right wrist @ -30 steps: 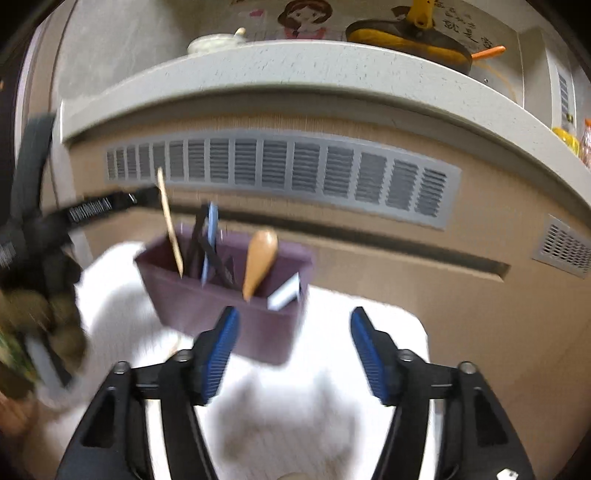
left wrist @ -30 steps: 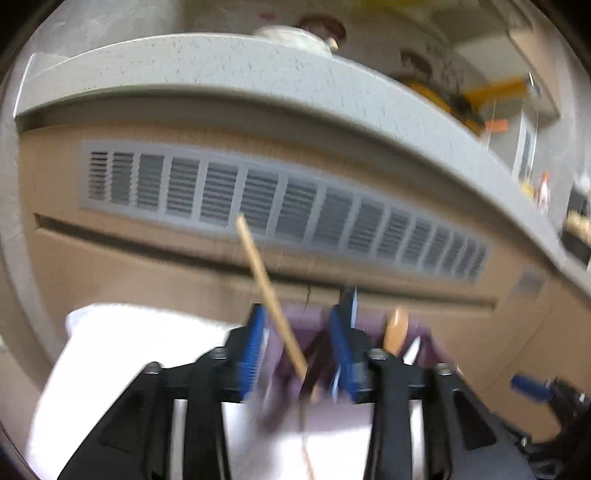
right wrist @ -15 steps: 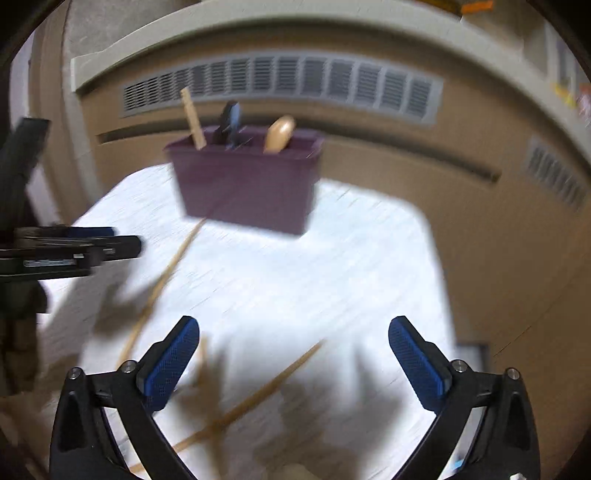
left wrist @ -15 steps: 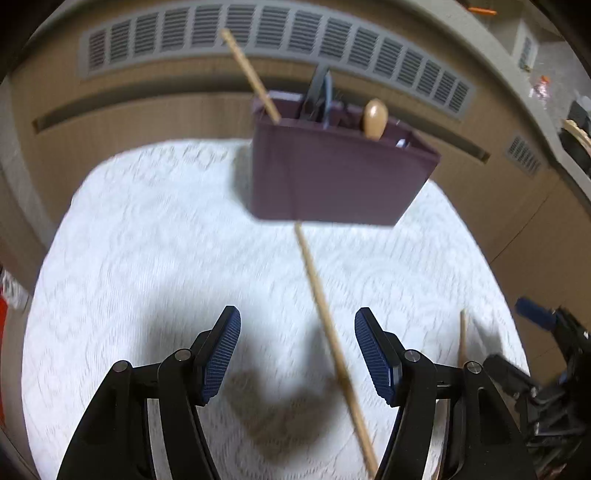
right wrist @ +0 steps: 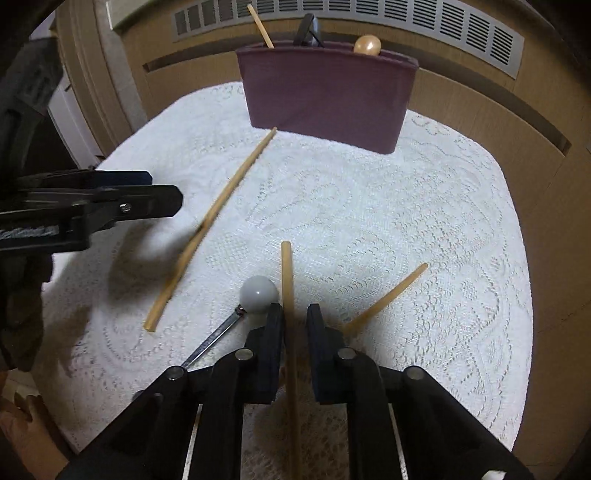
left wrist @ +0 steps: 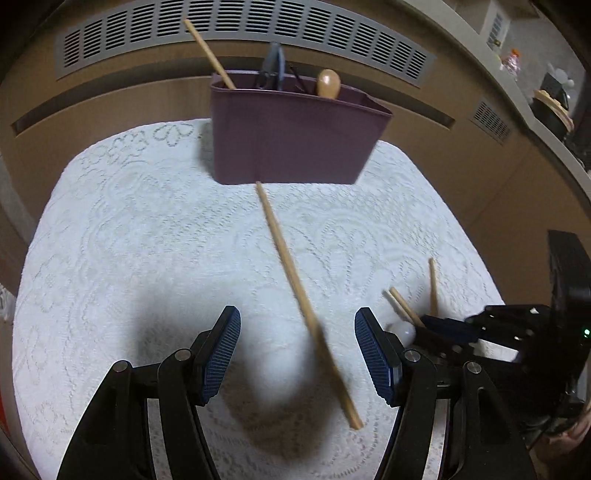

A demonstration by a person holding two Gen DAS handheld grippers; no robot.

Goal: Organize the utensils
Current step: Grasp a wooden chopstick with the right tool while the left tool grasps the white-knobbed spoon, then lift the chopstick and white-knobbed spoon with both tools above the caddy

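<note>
Our right hand-held gripper (right wrist: pixel 295 319) has just been closing and now pinches a chopstick (right wrist: pixel 287 280) at the worktop's (right wrist: pixel 424 206) near edge. Our left hand-held gripper (left wrist: pixel 297 326) hangs wide over another chopstick (left wrist: pixel 295 280), gripping nothing. The purple bin (right wrist: pixel 327 96) stands by the far edge.

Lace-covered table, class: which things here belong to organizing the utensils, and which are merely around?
Job: purple holder; loose chopsticks; chopstick between the right gripper fingers; ball-ended metal utensil; open left gripper.
Around: lace cloth; wall vent.
</note>
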